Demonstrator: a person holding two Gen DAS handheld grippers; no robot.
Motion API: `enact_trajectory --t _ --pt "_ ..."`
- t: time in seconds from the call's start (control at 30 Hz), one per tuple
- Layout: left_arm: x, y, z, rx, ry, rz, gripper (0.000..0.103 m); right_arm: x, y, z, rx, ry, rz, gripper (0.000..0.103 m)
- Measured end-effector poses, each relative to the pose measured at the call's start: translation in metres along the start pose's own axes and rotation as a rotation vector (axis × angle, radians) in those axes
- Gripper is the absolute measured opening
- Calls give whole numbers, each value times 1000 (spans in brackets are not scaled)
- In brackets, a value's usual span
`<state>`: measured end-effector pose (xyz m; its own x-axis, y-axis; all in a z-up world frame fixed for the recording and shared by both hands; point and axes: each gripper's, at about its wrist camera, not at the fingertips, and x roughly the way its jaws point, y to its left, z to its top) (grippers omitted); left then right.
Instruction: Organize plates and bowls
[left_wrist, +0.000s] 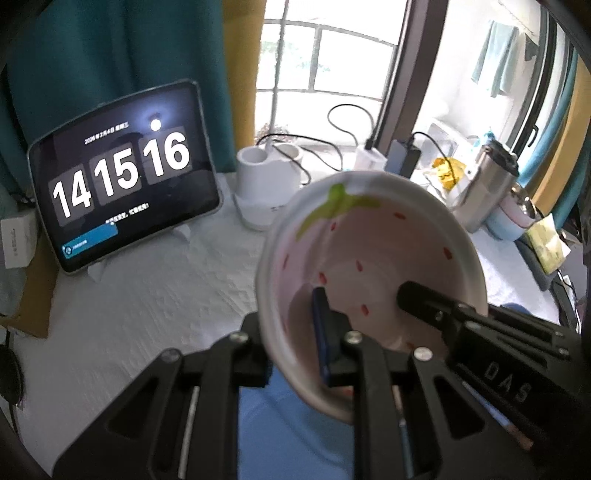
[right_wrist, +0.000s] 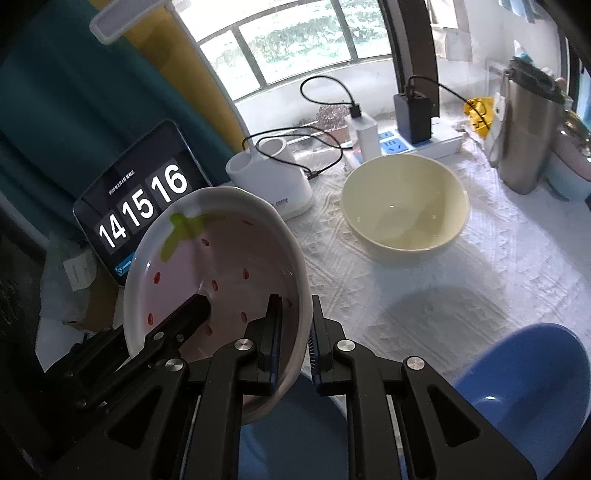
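A pink strawberry-pattern plate (left_wrist: 373, 243) is held tilted above the table by both grippers. My left gripper (left_wrist: 291, 332) is shut on its left rim. My right gripper (right_wrist: 295, 332) is shut on its right rim; the plate also shows in the right wrist view (right_wrist: 221, 266). The other gripper's finger reaches into the plate in each view. A cream bowl (right_wrist: 404, 206) stands upright on the white tablecloth, apart from the plate. A blue bowl (right_wrist: 528, 373) sits at the near right, and a blue plate (right_wrist: 295, 435) lies under the held plate.
A tablet (left_wrist: 122, 177) showing a clock leans at the back left. A white lamp base (right_wrist: 273, 177), chargers on a power strip (right_wrist: 413, 144) with cables, and a steel tumbler (right_wrist: 528, 129) stand along the back. White tablecloth (right_wrist: 480, 273) lies between the bowls.
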<state>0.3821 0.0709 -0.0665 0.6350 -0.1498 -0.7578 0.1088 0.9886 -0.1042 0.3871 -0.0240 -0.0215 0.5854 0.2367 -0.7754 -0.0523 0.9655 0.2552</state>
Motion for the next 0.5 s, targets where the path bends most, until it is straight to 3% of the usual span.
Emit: enact_trajectory --t 0.5 --pt "-27 -54 -11 43 -16 -42 18 -49 -37 -13 42 -44 4 14"
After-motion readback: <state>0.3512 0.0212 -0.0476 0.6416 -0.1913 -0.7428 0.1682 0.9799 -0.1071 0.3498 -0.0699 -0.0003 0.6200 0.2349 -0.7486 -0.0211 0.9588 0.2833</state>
